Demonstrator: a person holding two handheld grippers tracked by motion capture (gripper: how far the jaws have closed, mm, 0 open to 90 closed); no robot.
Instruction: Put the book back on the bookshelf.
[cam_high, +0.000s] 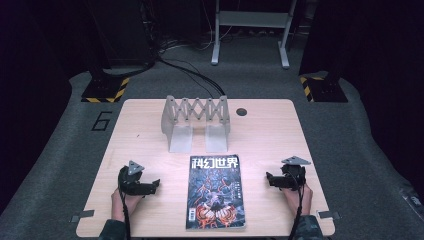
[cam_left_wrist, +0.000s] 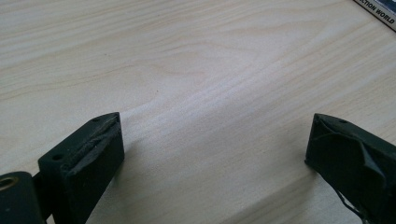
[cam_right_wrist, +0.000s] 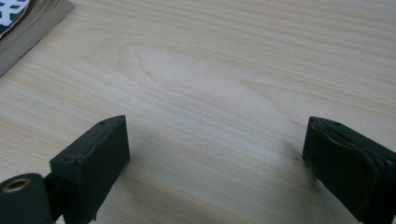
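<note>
Left tongs rest on the wooden surface, jaws spread, nothing btwn them. Right tongs likewise spread and empty, also on the surface. Magazine lies flat btwn the two tongs, near each but touching neither. Metal folding rack stands beyond the magazine, well apart from both tongs.

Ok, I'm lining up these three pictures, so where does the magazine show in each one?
High view: the magazine lies flat at the table's near middle, between the two claws.
Left gripper view: one corner of it at the top right edge.
Right gripper view: its page edges at the top left corner.
Shared landmark: the pale wood table.
</note>
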